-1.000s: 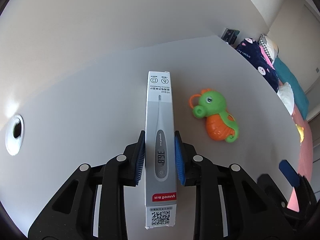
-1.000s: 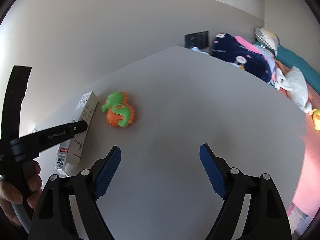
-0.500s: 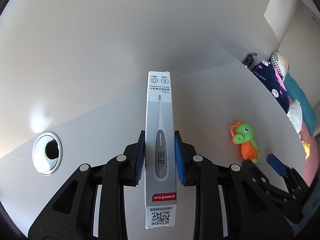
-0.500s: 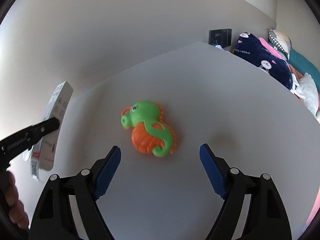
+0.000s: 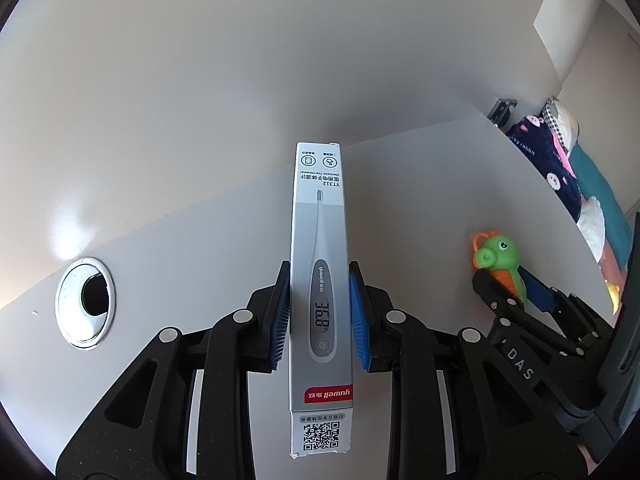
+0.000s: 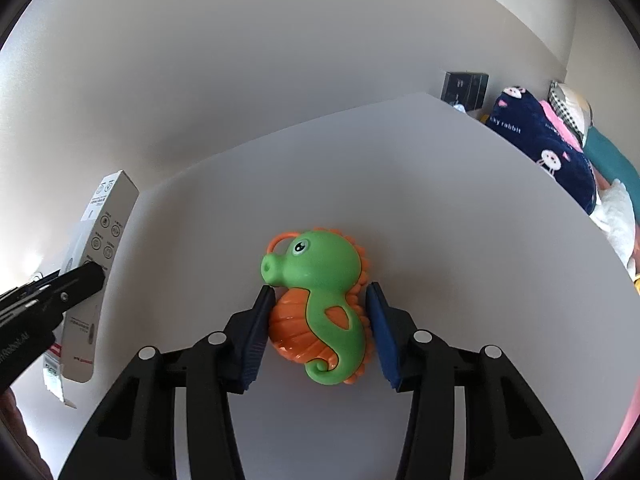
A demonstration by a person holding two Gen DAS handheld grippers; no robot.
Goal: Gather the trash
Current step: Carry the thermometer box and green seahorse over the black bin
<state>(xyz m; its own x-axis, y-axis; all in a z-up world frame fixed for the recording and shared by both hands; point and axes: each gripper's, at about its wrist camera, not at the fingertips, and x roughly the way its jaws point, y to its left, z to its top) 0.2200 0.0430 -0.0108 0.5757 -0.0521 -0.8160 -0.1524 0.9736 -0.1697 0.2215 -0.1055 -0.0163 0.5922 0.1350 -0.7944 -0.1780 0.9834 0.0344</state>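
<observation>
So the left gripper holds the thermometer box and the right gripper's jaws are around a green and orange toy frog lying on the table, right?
Not a frog: the right wrist view shows a green and orange seahorse toy lying on the table, between the jaws of the right gripper, which have just been closing. The left gripper does hold the thermometer box.

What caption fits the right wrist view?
Right gripper, jaws just closing around the seahorse toy on the white table.
</observation>
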